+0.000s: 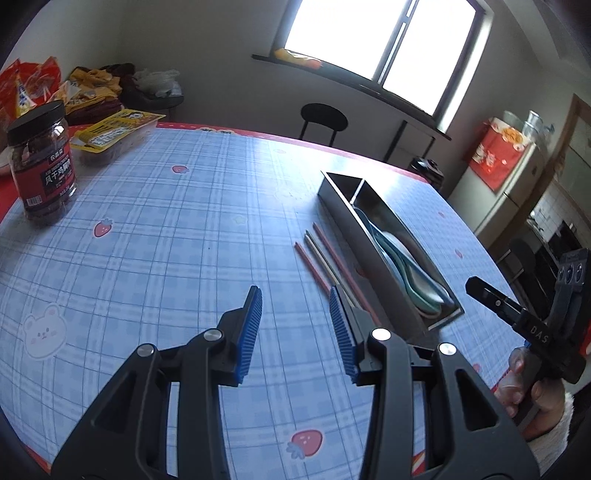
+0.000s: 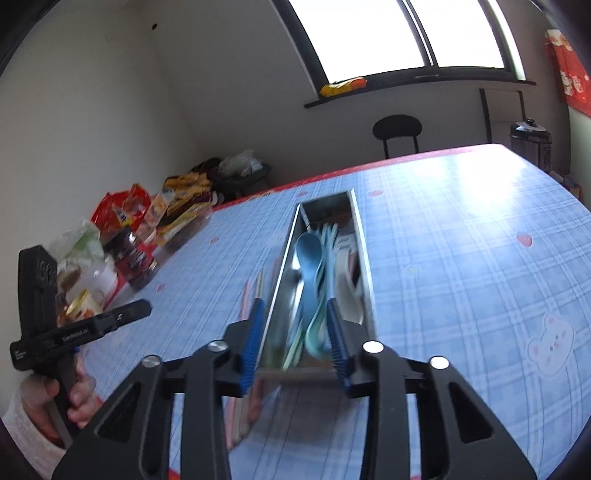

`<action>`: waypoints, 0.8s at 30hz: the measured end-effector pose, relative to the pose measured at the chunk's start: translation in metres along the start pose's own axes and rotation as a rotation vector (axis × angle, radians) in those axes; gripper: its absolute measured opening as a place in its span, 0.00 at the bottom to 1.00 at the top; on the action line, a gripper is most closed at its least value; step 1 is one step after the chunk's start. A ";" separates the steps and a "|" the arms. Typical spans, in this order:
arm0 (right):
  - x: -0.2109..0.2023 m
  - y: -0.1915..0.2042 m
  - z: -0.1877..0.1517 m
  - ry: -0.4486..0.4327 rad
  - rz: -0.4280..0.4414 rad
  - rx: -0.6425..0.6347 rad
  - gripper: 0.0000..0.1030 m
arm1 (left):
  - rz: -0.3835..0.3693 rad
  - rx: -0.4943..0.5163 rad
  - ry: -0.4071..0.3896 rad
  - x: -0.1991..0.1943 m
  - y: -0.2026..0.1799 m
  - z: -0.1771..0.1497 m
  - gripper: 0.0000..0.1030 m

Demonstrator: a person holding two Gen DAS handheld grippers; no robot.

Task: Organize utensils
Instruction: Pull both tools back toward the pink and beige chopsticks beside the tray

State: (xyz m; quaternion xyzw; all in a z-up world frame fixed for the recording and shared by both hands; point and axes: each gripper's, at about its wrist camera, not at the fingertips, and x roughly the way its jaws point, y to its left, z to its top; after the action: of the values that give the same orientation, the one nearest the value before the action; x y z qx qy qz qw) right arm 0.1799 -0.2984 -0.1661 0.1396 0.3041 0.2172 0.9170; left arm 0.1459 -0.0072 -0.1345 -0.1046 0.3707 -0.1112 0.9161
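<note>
Left wrist view: the checked tablecloth is covered at right by a long steel tray filled with pastel spoons; three chopsticks are laid just beside it. Both the left gripper and right gripper are held spread apart, nothing gripped.

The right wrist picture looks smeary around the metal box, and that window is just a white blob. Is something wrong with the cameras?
Probably nothing broken. In the right wrist view the metal tray and its spoons are smeared, likely motion blur, and the window is blown out white. In the left wrist view the tray and chopsticks look sharp, the window is equally overexposed, and the fisheye lens bends the table edge.
</note>
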 end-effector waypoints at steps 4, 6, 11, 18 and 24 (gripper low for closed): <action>-0.003 0.016 -0.016 0.070 0.012 -0.030 0.18 | -0.033 0.017 0.026 0.003 -0.004 -0.008 0.39; -0.001 0.022 -0.024 0.103 0.014 -0.047 0.16 | -0.043 0.030 0.039 0.007 -0.006 -0.012 0.39; 0.008 0.029 -0.040 0.156 -0.016 -0.064 0.16 | -0.047 0.067 0.073 0.021 -0.017 -0.018 0.39; 0.015 0.033 -0.046 0.153 -0.058 -0.090 0.16 | -0.070 0.059 0.153 0.060 -0.029 -0.015 0.37; 0.017 0.025 -0.048 0.146 -0.050 -0.053 0.16 | -0.034 0.083 0.181 0.083 -0.047 -0.013 0.34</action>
State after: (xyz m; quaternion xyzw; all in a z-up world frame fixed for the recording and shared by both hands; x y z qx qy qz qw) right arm 0.1549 -0.2621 -0.2021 0.0913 0.3675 0.2118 0.9010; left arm 0.1895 -0.0770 -0.1850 -0.0624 0.4453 -0.1511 0.8803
